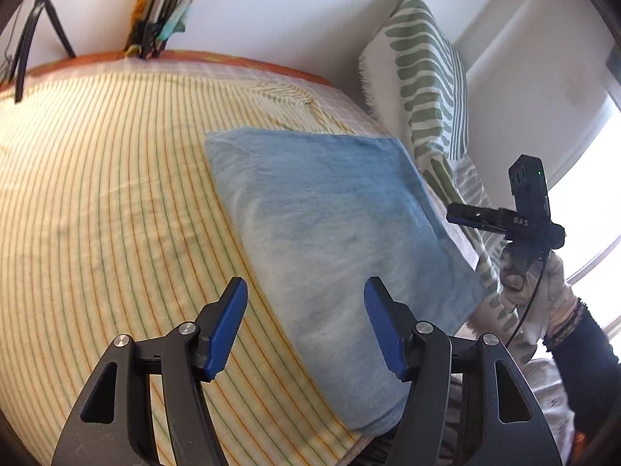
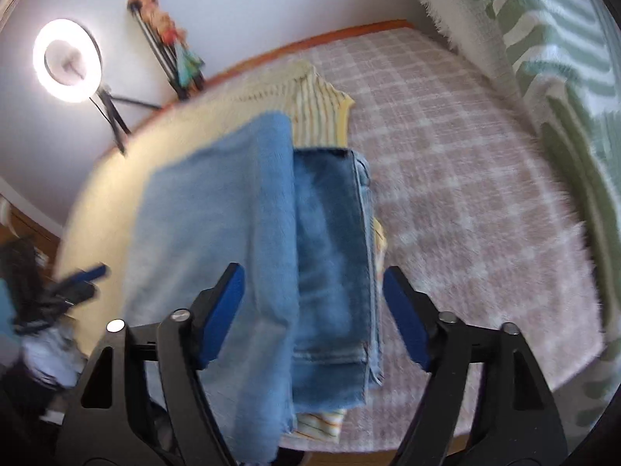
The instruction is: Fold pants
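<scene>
Light blue denim pants (image 1: 333, 233) lie folded in a flat rectangle on a yellow striped cloth (image 1: 108, 194). In the right wrist view the pants (image 2: 252, 252) show stacked layers with a darker inner layer and a hem at the near end. My left gripper (image 1: 304, 326) is open and empty, hovering above the near left edge of the pants. My right gripper (image 2: 314, 310) is open and empty above the near end of the pants; it also shows in the left wrist view (image 1: 458, 219), held beyond the right side of the pants.
A pink checked cover (image 2: 465, 194) lies under the striped cloth. A green and white patterned pillow (image 1: 427, 77) stands at the right. A ring light on a tripod (image 2: 68, 60) and a rack with hanging items (image 2: 170, 50) stand by the wall.
</scene>
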Demonstrator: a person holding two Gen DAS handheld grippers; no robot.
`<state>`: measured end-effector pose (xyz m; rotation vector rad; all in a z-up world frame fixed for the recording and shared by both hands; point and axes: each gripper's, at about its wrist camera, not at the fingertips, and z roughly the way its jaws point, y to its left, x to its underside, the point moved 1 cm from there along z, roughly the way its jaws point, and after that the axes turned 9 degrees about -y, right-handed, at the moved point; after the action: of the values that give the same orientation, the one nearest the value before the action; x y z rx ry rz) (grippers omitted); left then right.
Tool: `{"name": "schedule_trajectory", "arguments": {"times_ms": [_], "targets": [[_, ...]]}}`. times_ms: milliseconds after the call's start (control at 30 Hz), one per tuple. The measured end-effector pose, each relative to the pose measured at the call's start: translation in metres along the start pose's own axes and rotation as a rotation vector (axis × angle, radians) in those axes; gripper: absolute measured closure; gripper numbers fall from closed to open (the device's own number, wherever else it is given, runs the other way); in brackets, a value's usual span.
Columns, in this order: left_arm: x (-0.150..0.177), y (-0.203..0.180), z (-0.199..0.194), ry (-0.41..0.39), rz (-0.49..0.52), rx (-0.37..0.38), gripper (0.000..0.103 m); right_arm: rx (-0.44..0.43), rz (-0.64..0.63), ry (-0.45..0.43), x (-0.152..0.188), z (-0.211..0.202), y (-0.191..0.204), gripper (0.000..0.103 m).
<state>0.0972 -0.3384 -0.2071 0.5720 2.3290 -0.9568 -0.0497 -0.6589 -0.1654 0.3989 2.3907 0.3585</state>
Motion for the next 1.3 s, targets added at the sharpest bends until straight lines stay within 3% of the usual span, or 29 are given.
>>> {"name": "schedule_trajectory", "arguments": {"times_ms": [233,500,833,1033,1100,1233,1267,1300], "targets": [[-0.001,0.015,0.020,0.031,-0.106,-0.014,0.041,-0.117,0.051,0.025,-0.011,0.033,-0.013,0.011],[-0.001,0.020,0.037,0.049,-0.160,-0.038,0.041,-0.149,-0.063,0.070,-0.007,0.058,0.010,0.011],[-0.007,0.007,0.055,0.020,-0.249,-0.023,0.043,-0.095,-0.231,0.023,0.000,0.047,0.047,0.073],[-0.006,-0.008,0.061,-0.007,-0.176,-0.083,0.047,-0.091,-0.261,0.007,0.000,0.045,0.046,0.071],[-0.006,-0.005,0.065,-0.019,-0.158,-0.106,0.043,-0.083,-0.263,-0.026,0.003,0.044,0.046,0.069],[-0.010,0.004,0.066,-0.057,-0.267,-0.061,0.042,-0.022,-0.308,-0.030,0.006,0.043,0.057,0.074],[-0.010,0.003,0.065,-0.054,-0.255,-0.060,0.047,-0.006,-0.300,-0.030,0.005,0.042,0.058,0.076],[-0.011,0.000,0.065,-0.052,-0.223,-0.072,0.063,0.013,-0.292,-0.034,0.005,0.040,0.061,0.081]]}}
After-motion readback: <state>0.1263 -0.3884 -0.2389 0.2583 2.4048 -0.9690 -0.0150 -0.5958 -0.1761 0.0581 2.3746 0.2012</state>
